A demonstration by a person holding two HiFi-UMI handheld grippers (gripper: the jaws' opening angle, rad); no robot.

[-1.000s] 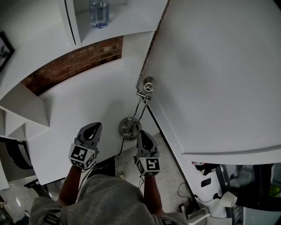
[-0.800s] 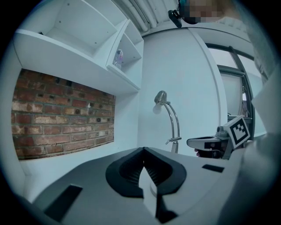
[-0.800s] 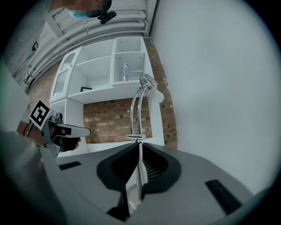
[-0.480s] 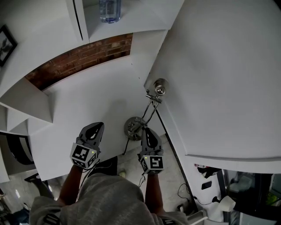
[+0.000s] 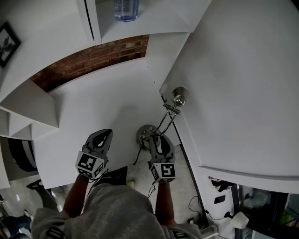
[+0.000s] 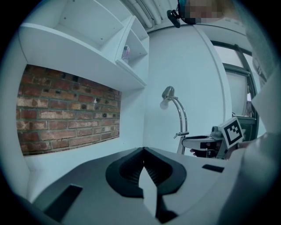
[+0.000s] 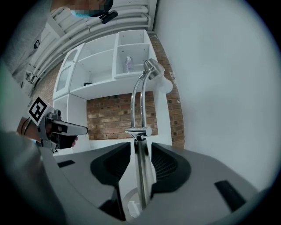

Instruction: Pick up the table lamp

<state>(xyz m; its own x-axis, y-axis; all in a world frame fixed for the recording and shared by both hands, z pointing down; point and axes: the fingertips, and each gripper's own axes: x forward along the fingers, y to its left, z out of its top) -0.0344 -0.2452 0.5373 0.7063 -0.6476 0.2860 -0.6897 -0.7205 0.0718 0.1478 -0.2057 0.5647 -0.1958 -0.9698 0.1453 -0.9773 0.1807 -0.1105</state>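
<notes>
Chrome table lamp stands at the right edge of a white table, close beside a plain white wall, its round base on the tabletop and its curved twin arms rising to a small shade. The right gripper sits low at the lamp's near side, and its jaws, which have just been opening, stand wide apart. Seen from the right gripper view, the lamp's upright stem rises between the two ribbed pads, but they do not clamp it. The left gripper hovers over the near part of the table, well to the left of the lamp, with its jaws together and nothing between them; in the left gripper view the lamp shows off to the right, with the other gripper beside it. A strip of red brick wall runs along the far side of the table under white shelving, where a clear water bottle stands in one compartment.
</notes>
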